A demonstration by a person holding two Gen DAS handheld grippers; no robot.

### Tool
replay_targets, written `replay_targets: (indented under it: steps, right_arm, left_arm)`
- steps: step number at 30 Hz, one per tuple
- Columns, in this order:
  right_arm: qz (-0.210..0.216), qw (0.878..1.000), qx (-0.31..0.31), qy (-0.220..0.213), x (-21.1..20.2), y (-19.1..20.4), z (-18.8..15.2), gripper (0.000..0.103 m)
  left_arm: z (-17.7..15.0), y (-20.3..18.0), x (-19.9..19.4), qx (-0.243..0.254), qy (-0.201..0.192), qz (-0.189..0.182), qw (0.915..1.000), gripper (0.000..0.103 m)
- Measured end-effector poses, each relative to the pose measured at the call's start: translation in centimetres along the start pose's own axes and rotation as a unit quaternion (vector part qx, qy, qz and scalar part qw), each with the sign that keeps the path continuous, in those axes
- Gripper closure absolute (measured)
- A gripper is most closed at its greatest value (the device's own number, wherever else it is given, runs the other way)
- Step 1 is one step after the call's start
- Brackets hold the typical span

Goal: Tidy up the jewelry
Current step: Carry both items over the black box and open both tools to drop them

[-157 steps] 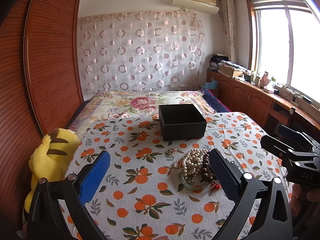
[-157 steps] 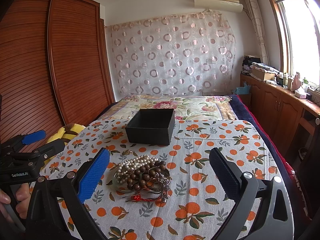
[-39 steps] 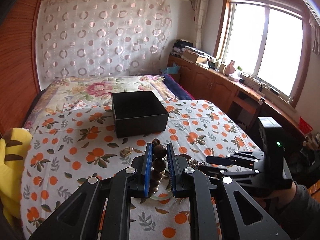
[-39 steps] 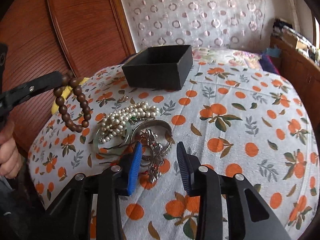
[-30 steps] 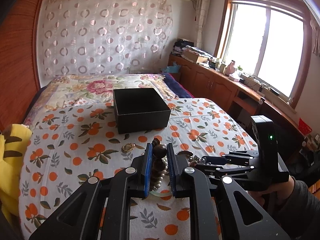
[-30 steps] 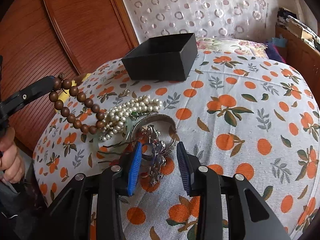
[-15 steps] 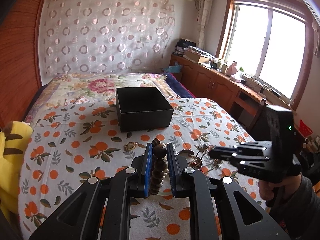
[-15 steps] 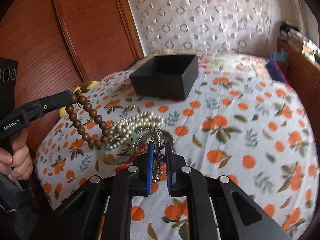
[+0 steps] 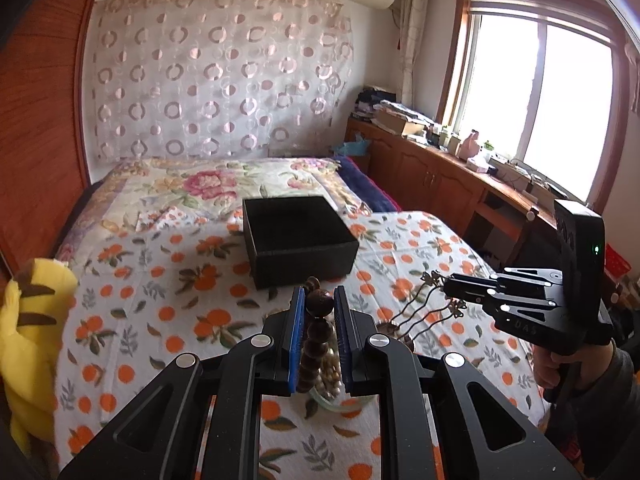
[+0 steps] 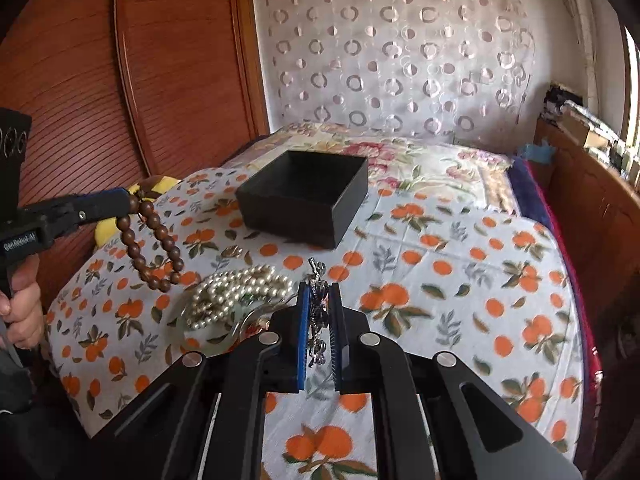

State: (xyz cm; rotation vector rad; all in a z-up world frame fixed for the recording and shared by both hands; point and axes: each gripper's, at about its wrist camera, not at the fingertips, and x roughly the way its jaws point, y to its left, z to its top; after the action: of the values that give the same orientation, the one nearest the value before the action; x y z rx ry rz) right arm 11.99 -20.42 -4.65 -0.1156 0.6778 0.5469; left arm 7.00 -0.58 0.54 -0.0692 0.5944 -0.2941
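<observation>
Only the right wrist view shows the wooden bead bracelet (image 10: pixel 154 244) dangling as a full loop from the left tongs (image 10: pixel 130 200), clamped on it above the bed (image 10: pixel 460 280). Beside it lie pearls (image 10: pixel 236 292). The right tongs (image 10: pixel 320 316), tilted downward, have just closed on a silver chain (image 10: pixel 318 312), short of the black box (image 10: pixel 304 196).

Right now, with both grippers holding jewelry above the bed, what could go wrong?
1. The silver chain piece in the right gripper trails toward the pile; lifting may drag the pearl strand along.
2. The wooden bead bracelet hangs from a small pinch in the left gripper and might slip before the black box.
</observation>
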Motion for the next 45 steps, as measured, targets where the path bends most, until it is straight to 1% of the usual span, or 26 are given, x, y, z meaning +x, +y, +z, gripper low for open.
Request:
replay_targets:
  steps: [7, 14, 17, 21, 26, 30, 36, 38, 39, 40, 42, 45]
  right_arm:
    - [-0.007, 1.000, -0.011, -0.012, 0.3, -0.3, 2.1, 0.093]
    - [-0.016, 0.999, -0.013, -0.040, 1.3, -0.9, 5.6, 0.093]
    - [-0.016, 0.999, -0.001, -0.049, 2.2, -1.5, 7.2, 0.093]
    - [-0.014, 0.998, 0.020, -0.056, 4.5, -2.4, 9.1, 0.093]
    - [-0.009, 0.997, 0.049, -0.054, 7.5, -3.1, 10.3, 0.093]
    - [0.005, 0.997, 0.067, -0.042, 9.9, -3.2, 10.7, 0.093]
    - [0.023, 0.998, 0.057, 0.000, 13.3, -1.9, 10.1, 0.092]
    - [0.024, 0.998, 0.052, 0.012, 13.8, -1.5, 9.6, 0.089]
    - [0.020, 0.999, 0.047, 0.015, 13.8, -1.3, 9.4, 0.087]
    - [0.021, 0.999, 0.043, 0.014, 13.7, -1.2, 9.1, 0.081]
    - [0.019, 0.999, 0.042, 0.006, 13.1, -1.3, 8.8, 0.075]
    - [0.018, 0.999, 0.043, -0.005, 11.6, -1.7, 8.3, 0.074]
  left_arm:
    - [2.6, 0.1, 0.0, 0.014, -0.017, 0.008, 0.9997, 0.089]
    - [4.8, 0.6, 1.2, 0.024, -0.024, 0.018, 0.9993, 0.089]
    - [5.8, 0.9, 1.8, 0.029, -0.027, 0.026, 0.9989, 0.089]
    - [6.9, 1.7, 2.5, 0.026, -0.028, 0.034, 0.9987, 0.089]
    - [8.1, 2.3, 3.8, 0.028, -0.024, 0.047, 0.9982, 0.089]
    - [8.9, 2.7, 5.3, 0.027, -0.019, 0.056, 0.9979, 0.089]
    - [9.5, 2.9, 6.9, 0.021, -0.013, 0.057, 0.9981, 0.089]
    - [9.7, 2.9, 7.2, 0.022, -0.011, 0.056, 0.9981, 0.089]
    - [9.8, 2.7, 7.5, 0.024, -0.011, 0.055, 0.9981, 0.089]
    - [9.8, 2.6, 7.7, 0.025, -0.010, 0.055, 0.9981, 0.089]
    - [9.9, 2.5, 8.2, 0.026, -0.009, 0.053, 0.9982, 0.089]
    - [9.9, 2.0, 8.8, 0.032, -0.007, 0.049, 0.9982, 0.089]
